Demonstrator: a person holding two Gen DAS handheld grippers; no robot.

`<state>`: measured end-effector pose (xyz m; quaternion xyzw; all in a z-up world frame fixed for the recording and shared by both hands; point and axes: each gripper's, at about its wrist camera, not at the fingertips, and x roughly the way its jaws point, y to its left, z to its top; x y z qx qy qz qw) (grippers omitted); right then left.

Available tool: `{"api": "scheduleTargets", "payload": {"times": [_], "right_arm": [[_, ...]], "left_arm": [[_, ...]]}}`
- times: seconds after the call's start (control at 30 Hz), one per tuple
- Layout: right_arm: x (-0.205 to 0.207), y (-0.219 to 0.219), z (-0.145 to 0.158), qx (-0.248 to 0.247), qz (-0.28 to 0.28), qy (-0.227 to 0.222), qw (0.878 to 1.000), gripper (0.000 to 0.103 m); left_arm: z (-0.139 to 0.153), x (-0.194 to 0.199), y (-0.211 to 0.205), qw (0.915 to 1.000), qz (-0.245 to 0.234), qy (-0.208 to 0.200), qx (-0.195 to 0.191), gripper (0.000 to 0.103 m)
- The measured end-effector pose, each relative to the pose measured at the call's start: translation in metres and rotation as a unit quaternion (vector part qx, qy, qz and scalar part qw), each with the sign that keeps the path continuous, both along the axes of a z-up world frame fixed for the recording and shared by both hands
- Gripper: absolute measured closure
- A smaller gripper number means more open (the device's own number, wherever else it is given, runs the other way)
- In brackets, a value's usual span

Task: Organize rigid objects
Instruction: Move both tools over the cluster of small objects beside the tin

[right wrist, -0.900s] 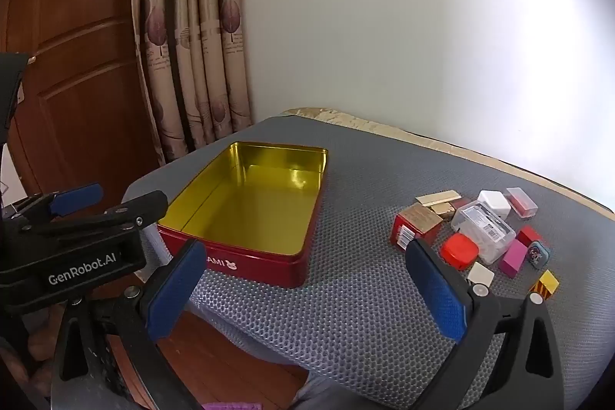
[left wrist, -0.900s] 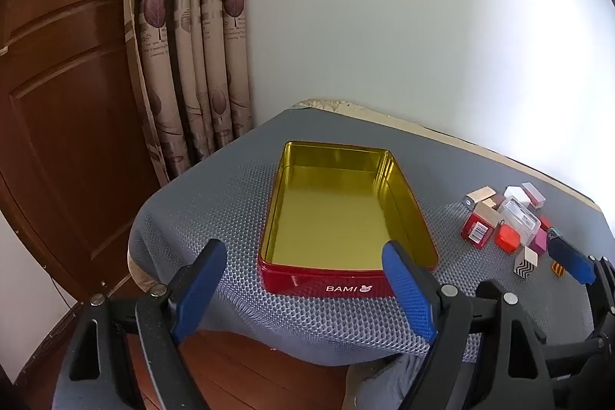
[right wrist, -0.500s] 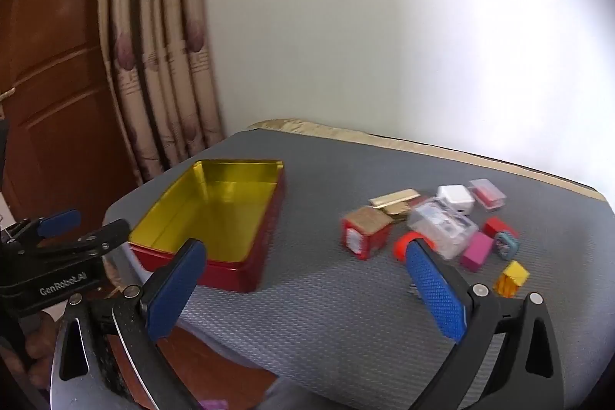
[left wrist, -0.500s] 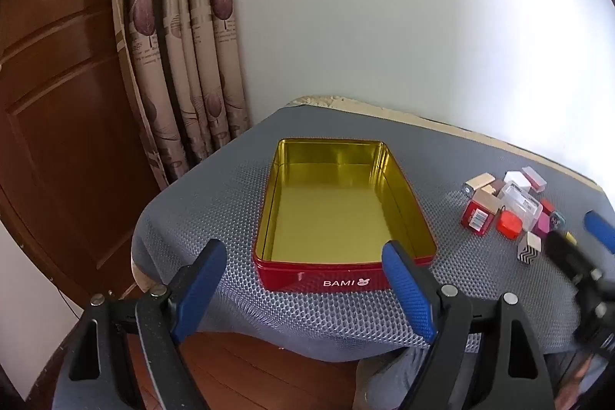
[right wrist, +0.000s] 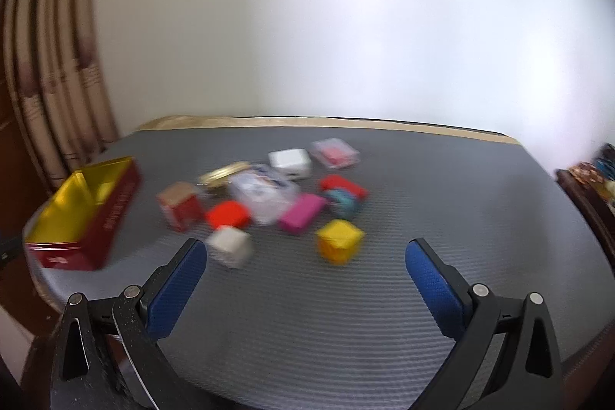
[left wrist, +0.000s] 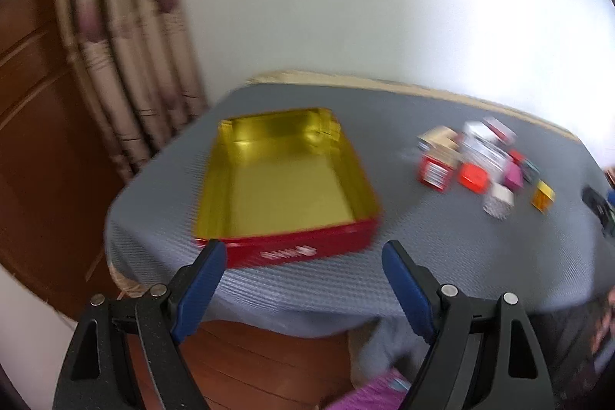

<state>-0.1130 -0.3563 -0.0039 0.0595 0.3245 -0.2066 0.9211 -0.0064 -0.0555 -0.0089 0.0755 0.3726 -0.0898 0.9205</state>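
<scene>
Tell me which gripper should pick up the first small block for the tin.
Right. The right gripper is open, facing the yellow block; the left gripper faces the red tin, with the blocks off to its side.

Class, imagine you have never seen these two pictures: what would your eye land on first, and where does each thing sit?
First comes the open red metal tin with a shiny gold inside, empty, on the left of the grey textured table mat. Next is the bright huddle of small boxes to its right, with a yellow cube nearest the right gripper. That gripper's blue-padded jaws stand wide open and hold nothing.
</scene>
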Motion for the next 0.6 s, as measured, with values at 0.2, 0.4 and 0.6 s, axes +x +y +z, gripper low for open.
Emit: {"api": "scheduleTargets", "payload": {"times": [0.2, 0.4, 0.6], "right_arm": [[-0.015, -0.041, 0.002, 0.001, -0.040, 0.007, 0.999, 0.000], [-0.019, -0.057, 0.007, 0.001, -0.044, 0.018, 0.999, 0.000], [-0.018, -0.065, 0.007, -0.009, -0.047, 0.027, 0.998, 0.000]], "left_arm": [[-0.005, -0.004, -0.055, 0.9971, -0.070, 0.022, 0.021, 0.018], [-0.016, 0.016, -0.118, 0.9870, -0.141, 0.078, 0.000, 0.018], [-0.035, 0.044, -0.187, 0.9741, -0.192, 0.119, 0.004, 0.018]]}}
